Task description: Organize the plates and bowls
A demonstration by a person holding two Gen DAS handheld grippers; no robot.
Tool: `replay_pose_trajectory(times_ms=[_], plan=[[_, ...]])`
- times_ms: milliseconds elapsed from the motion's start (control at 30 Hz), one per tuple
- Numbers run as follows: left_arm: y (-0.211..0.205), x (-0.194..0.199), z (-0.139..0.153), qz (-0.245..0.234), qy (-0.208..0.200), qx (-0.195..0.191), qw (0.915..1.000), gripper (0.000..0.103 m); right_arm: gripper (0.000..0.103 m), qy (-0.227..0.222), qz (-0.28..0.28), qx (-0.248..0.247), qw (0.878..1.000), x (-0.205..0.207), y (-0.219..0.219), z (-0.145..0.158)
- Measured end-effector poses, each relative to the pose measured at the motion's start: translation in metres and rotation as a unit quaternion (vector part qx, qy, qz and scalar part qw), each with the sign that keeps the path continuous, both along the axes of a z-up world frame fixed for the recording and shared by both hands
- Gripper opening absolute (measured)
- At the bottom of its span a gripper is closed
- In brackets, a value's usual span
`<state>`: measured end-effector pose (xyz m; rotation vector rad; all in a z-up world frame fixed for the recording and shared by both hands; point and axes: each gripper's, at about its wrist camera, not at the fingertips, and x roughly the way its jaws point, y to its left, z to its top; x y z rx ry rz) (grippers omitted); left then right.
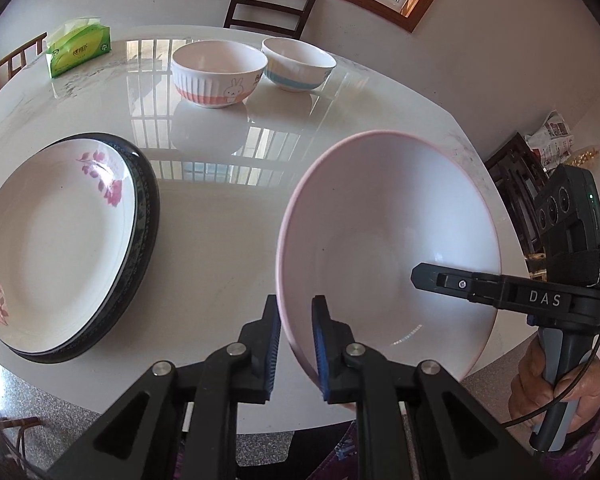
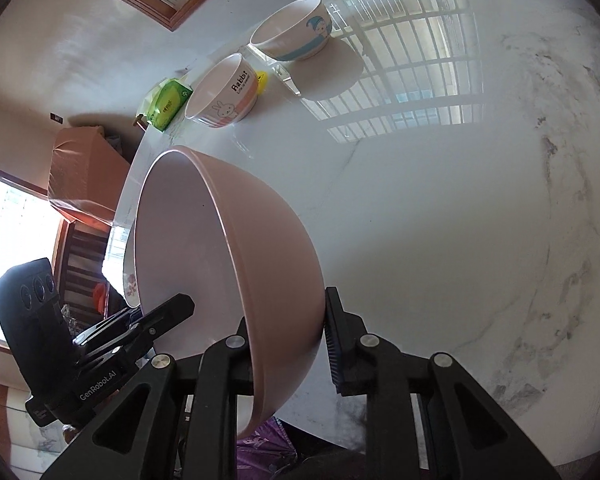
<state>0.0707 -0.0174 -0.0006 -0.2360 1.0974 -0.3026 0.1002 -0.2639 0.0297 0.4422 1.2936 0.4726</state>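
Observation:
A large pink bowl [image 1: 388,248] is held tilted above the white table [image 1: 220,216], its white inside facing the left wrist view. My left gripper [image 1: 296,344] is shut on its near rim. My right gripper [image 2: 290,344] is shut on the opposite rim of the same pink bowl [image 2: 260,248]; one right finger [image 1: 452,282] shows inside the bowl. A floral white plate [image 1: 56,240] lies on a dark plate [image 1: 146,216] at the left. A rabbit bowl [image 1: 219,74] and a blue-banded bowl [image 1: 298,64] stand at the far side.
A green tissue pack [image 1: 79,46] lies at the table's far left. Dark wooden chairs [image 1: 270,6] stand beyond the table. The table's front edge [image 1: 292,420] curves close to me. A sideboard with bags [image 1: 540,160] is off the right edge.

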Motion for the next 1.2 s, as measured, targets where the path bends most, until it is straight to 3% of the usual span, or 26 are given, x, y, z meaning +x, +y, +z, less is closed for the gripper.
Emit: replay_pose_trajectory(times_ms=[433,700,867,1000,1200], plan=[[0.014,-0.003,-0.005,0.009,0.003,0.007,0.9999,0.015,0.021,0.019,0.009,-0.012,1.000,0.000,0.020,-0.010],[0.012,-0.002,0.001,0.007,-0.020,0.021,0.9996,0.017,0.023,0.013,0.007,-0.026,1.000,0.002,0.023,-0.009],[0.008,-0.005,0.010,0.008,-0.053,0.047,0.9974,0.027,0.028,-0.019,-0.003,-0.046,0.999,0.001,0.020,-0.002],[0.007,-0.009,0.013,0.008,-0.071,0.062,0.9955,0.028,0.041,-0.049,-0.014,-0.056,0.997,-0.003,0.012,0.009],[0.019,-0.007,0.021,0.016,-0.074,0.044,0.9962,0.029,0.043,-0.103,-0.041,-0.042,0.993,-0.016,-0.010,0.030]])
